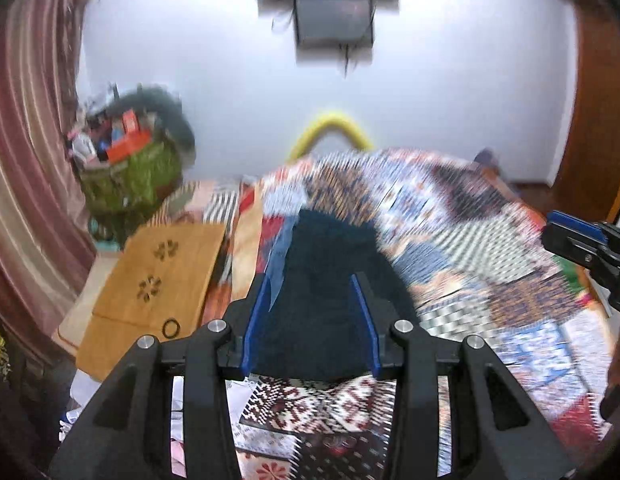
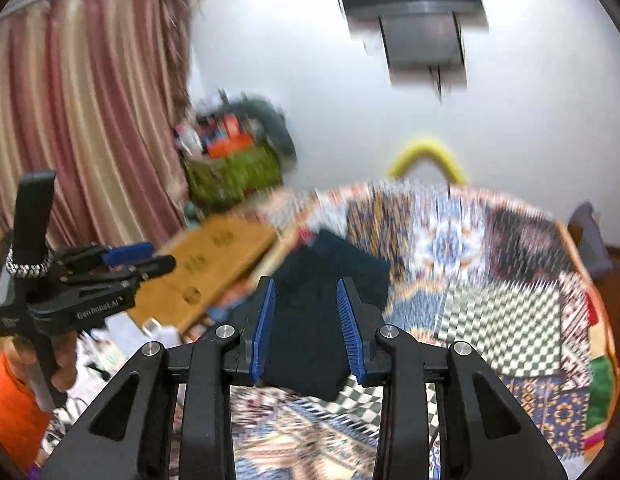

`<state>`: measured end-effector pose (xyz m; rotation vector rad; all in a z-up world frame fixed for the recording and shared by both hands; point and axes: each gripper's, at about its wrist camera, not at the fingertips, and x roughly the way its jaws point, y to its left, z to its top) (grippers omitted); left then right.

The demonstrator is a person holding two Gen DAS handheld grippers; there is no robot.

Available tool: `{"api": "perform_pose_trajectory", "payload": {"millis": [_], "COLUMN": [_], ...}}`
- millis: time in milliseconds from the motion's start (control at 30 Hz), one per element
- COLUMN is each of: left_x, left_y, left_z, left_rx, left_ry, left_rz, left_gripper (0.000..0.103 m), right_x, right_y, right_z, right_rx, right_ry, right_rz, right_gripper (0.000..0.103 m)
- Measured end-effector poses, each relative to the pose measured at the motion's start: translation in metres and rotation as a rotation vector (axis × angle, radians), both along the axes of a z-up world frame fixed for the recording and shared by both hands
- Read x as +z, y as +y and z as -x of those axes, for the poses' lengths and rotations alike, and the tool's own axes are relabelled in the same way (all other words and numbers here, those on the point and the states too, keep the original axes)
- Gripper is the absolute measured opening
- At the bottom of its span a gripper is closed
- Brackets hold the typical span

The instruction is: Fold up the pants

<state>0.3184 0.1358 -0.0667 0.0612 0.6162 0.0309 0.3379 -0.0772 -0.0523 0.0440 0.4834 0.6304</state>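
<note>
The dark navy pants [image 1: 330,280] lie in a compact pile on the patchwork bedspread [image 1: 490,260], with a lighter blue strip at their left edge. My left gripper [image 1: 312,280] is open above the pants, its blue pads apart and nothing between them. The pants also show in the right wrist view [image 2: 322,300], seen between the spread fingers of my right gripper [image 2: 305,282], which is open and empty. The right gripper shows at the right edge of the left wrist view [image 1: 558,232]. The left gripper shows at the left of the right wrist view [image 2: 149,258]. Both views are motion-blurred.
A wooden lap table [image 1: 157,276] lies left of the bed. A green basket [image 1: 129,176] of clutter stands by the striped curtain [image 1: 25,140]. A yellow curved tube [image 1: 330,128] rises behind the bed. A wall unit [image 1: 330,0] hangs above.
</note>
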Motion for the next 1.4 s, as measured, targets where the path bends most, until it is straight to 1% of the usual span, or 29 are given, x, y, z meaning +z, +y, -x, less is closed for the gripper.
{"api": "perform_pose_trajectory", "payload": {"millis": [33, 100, 133, 167, 233, 267, 367, 400, 433, 467, 500, 533, 567, 600, 633, 700, 767, 800, 867, 1400], "left_x": [0.015, 0.034, 0.043, 0.050, 0.060, 0.063, 0.070, 0.072, 0.073, 0.074, 0.074, 0.075, 0.076, 0.077, 0.077, 0.078, 0.078, 0.078, 0.078, 0.072], "left_y": [-0.006, -0.017, -0.023, -0.029, -0.039, -0.042, -0.056, -0.059, -0.062, -0.064, -0.065, -0.066, -0.066, -0.066, -0.067, -0.067, -0.066, -0.065, -0.064, -0.058], "left_z": [0.024, 0.058, 0.079, 0.097, 0.130, 0.143, 0.184, 0.195, 0.206, 0.217, 0.224, 0.233, 0.237, 0.242, 0.247, 0.254, 0.259, 0.261, 0.264, 0.258], "left_rx": [-0.004, -0.019, -0.028, -0.035, -0.048, -0.048, -0.029, -0.020, -0.006, 0.005, 0.006, 0.007, 0.012, 0.022, 0.032, 0.043, 0.045, 0.045, 0.046, 0.044], "left_ry": [-0.049, -0.112, -0.149, -0.179, -0.233, -0.253, -0.318, -0.336, -0.354, -0.371, -0.382, -0.392, -0.395, -0.401, -0.412, -0.427, -0.430, -0.431, -0.434, -0.415], "left_rz": [0.003, 0.009, 0.013, 0.017, 0.021, 0.022, 0.011, 0.004, -0.005, -0.009, -0.003, 0.008, 0.012, 0.011, 0.007, 0.004, 0.013, 0.017, 0.022, 0.037], "left_gripper": [0.041, 0.041, 0.041, 0.042, 0.043, 0.044, 0.050, 0.057, 0.069, 0.074, 0.082, 0.087, 0.091, 0.096, 0.101, 0.103, 0.103, 0.103, 0.103, 0.103], "right_x": [0.011, 0.031, 0.035, 0.042, 0.048, 0.052, 0.056, 0.056, 0.057, 0.057, 0.056, 0.055, 0.055, 0.054, 0.054, 0.053, 0.052, 0.051, 0.051, 0.040], "right_y": [-0.005, -0.015, -0.016, -0.020, -0.021, -0.024, -0.026, -0.026, -0.028, -0.029, -0.029, -0.030, -0.031, -0.032, -0.032, -0.033, -0.034, -0.034, -0.032, -0.037], "right_z": [0.018, 0.058, 0.068, 0.089, 0.113, 0.131, 0.161, 0.167, 0.175, 0.181, 0.180, 0.181, 0.185, 0.186, 0.189, 0.188, 0.189, 0.190, 0.190, 0.199], "right_rx": [0.003, 0.007, 0.008, 0.010, 0.003, -0.001, -0.012, -0.011, -0.014, -0.023, -0.030, -0.039, -0.054, -0.065, -0.080, -0.099, -0.125, -0.133, -0.145, -0.159], "right_ry": [-0.035, -0.110, -0.127, -0.158, -0.199, -0.226, -0.265, -0.273, -0.280, -0.283, -0.284, -0.286, -0.291, -0.294, -0.295, -0.295, -0.301, -0.302, -0.305, -0.306], "right_rz": [-0.016, -0.061, -0.068, -0.074, -0.085, -0.091, -0.098, -0.098, -0.100, -0.100, -0.100, -0.101, -0.101, -0.103, -0.103, -0.101, -0.092, -0.089, -0.078, -0.057], "right_gripper": [0.030, 0.030, 0.030, 0.030, 0.030, 0.030, 0.031, 0.033, 0.034, 0.040, 0.050, 0.055, 0.063, 0.068, 0.072, 0.088, 0.094, 0.098, 0.102, 0.102]}}
